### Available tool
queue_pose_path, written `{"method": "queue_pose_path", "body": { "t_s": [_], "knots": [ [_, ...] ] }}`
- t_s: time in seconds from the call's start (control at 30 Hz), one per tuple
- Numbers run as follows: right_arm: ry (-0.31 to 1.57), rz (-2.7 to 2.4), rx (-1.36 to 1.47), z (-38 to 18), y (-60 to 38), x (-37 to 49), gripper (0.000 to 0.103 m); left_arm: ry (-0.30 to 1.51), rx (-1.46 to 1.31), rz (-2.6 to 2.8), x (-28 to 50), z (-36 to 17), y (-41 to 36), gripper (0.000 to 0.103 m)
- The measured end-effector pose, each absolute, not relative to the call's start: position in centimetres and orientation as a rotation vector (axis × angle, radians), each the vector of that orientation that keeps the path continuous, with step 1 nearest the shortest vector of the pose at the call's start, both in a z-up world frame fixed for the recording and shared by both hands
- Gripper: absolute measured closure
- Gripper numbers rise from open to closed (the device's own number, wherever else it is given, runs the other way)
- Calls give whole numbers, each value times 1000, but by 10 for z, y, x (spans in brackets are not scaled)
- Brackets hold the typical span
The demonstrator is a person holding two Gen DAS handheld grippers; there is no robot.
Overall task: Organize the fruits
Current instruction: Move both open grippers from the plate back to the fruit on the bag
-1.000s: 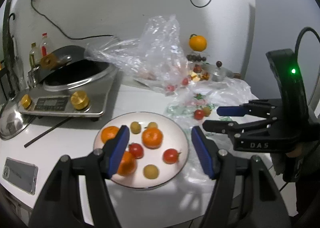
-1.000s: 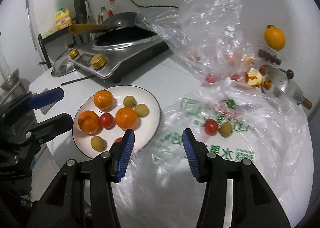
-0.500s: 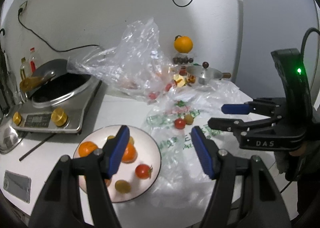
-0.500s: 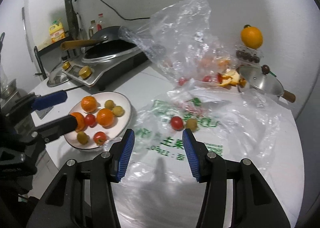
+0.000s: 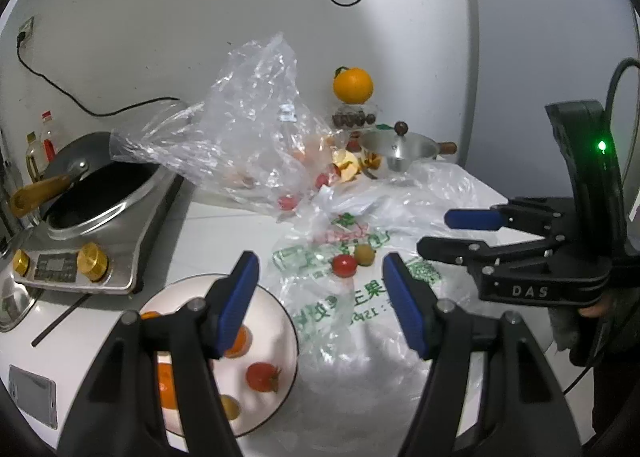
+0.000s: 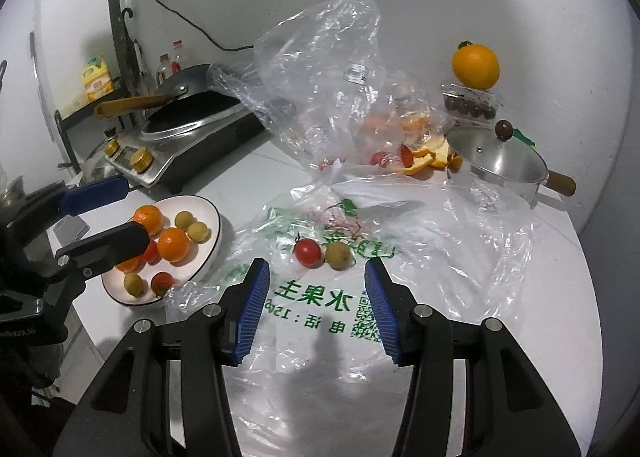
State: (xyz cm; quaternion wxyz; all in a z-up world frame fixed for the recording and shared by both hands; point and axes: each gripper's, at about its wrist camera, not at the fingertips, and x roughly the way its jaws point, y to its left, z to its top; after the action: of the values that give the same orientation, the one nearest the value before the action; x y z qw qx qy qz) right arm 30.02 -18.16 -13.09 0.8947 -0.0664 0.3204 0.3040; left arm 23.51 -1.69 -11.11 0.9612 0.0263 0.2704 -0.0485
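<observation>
On plastic bag (image 6: 420,257), tomato (image 6: 307,251) lies beyond right gripper's (image 6: 316,307) released, empty jaws.

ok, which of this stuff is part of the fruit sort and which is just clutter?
Part of the job:
- white plate with oranges, tomatoes and small yellow-green fruits
- loose red tomato and yellow-green fruit on the printed bag
- left gripper and right gripper, both empty

Lying about:
- wok on the cooker
- lidded pan
- orange peel
- clear bag
</observation>
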Motion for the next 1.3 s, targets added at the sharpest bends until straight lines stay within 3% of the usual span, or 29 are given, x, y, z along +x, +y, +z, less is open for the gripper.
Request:
{"method": "queue_pose_path", "body": {
  "t_s": [1.2, 1.3],
  "knots": [
    [777, 643, -163, -180, -159, 385, 51, 666, 39, -113, 311, -161, -20, 37],
    [791, 646, -177, -184, -153, 390, 58, 669, 31, -119, 314, -163, -20, 37]
  ]
}}
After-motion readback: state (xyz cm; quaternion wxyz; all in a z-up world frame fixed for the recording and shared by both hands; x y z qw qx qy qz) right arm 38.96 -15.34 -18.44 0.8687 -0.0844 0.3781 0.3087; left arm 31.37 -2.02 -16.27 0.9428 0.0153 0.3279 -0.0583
